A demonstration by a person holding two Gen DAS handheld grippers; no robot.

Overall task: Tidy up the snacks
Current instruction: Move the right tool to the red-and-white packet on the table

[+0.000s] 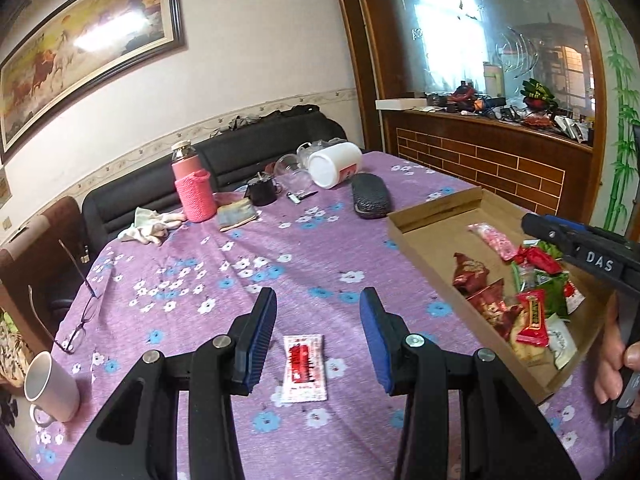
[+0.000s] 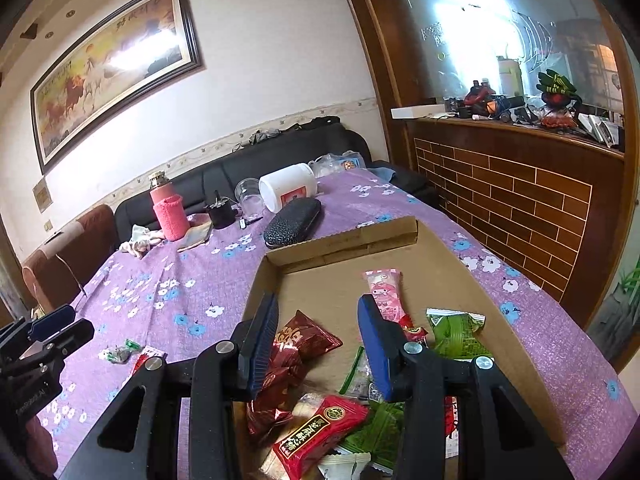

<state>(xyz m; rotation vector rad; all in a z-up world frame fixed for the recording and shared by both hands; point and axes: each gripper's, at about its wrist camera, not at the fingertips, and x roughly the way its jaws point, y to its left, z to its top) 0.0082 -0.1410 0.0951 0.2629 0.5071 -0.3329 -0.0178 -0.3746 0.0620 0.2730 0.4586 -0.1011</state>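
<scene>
The left tongs (image 1: 318,340) hang over the purple flowered cloth of the bench (image 1: 240,280) with the jaws apart and nothing between the pads. Below the gap, flat on the cloth, lies a white sachet with a red print (image 1: 303,368); the pads do not touch it. Around this sachet the cloth is bare on all sides, so there is open room to the left up to the eyeglasses (image 1: 76,316) and the white mug (image 1: 50,388) at the near left edge.

To the right stands the shallow cardboard tray (image 1: 424,240), with its low wall turned toward the sachet. Inside it the snacks are gathered in the near part: dark red packets (image 2: 304,344), a red wrapped cake (image 2: 320,432), green packets (image 2: 456,336) and a pink candy bar (image 2: 384,284). The far part of the tray floor is free.

The right tongs (image 2: 316,344) hang over this heap, also apart and empty; whether the left pad touches a dark red packet, I cannot tell. A small green and white candy (image 2: 118,354) lies on the cloth left of the tray. At the far edge are a pink bottle (image 1: 192,188), a tipped white jar (image 1: 334,164) and a black glasses case (image 1: 370,200).
</scene>
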